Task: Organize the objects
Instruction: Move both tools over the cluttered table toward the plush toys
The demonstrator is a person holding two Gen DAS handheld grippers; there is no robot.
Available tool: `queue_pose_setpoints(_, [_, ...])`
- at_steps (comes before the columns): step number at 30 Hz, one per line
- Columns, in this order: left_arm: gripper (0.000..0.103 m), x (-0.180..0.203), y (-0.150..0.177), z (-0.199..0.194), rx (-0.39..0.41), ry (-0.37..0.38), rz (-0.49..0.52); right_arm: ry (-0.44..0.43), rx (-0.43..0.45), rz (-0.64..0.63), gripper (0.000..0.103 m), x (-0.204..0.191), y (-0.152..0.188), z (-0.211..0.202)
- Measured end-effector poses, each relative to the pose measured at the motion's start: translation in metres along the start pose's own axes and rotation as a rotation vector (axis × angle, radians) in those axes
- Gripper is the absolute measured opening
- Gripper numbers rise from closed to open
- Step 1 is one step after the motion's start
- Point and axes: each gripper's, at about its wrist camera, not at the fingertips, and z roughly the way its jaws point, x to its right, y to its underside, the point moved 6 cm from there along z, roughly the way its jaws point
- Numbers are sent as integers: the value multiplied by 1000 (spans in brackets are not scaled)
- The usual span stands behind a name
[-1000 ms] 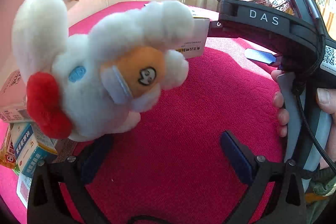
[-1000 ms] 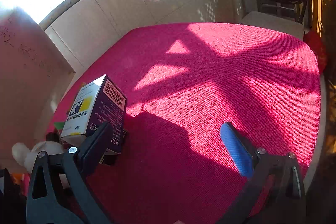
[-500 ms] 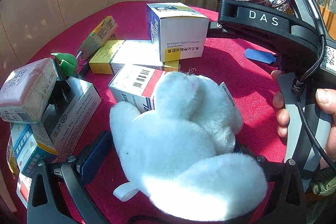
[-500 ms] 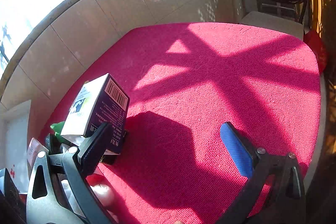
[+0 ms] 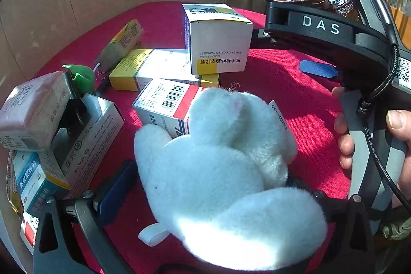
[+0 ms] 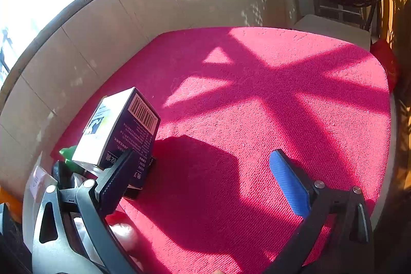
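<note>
red carpeted tabletop (image 6: 257, 120) fills both views. left gripper (image 5: 205, 197) has its jaws spread wide around the white plush toy (image 5: 221, 176), low in the frame, near the medicine boxes (image 5: 164, 68). right gripper (image 6: 205, 184) hangs released over bare carpet, purple box (image 6: 123, 130) at lower left.

Plush toy (image 5: 221, 171) before boxes (image 5: 169, 68)

"DAS" on right tool (image 5: 321, 25)
</note>
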Motion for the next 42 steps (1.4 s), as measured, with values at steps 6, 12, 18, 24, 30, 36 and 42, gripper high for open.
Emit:
queue_pose_setpoints(6, [103,1,-1,1,0,1,0,32,-12,-26,103,-3,2,2])
queue_pose_setpoints(12, [103,1,-1,1,0,0,-1,76,-27,-56,103,-9,3,6])
queue_pose_setpoints(18, [103,1,0,1,0,0,-1,92,-32,-66,103,-11,3,6])
queue_pose_setpoints(24, [103,0,0,1,0,1,-1,78,-28,-56,103,-11,3,5])
queue_pose_setpoints(30, [103,0,-1,2,0,1,-1,35,-16,-26,103,-10,-1,5])
queue_pose_setpoints(36, [103,0,-1,2,0,1,-1,-2,-4,1,103,-9,-3,5])
queue_pose_setpoints(42, [103,5,-7,7,2,-7,-4,-14,-2,5,103,-9,-3,4])
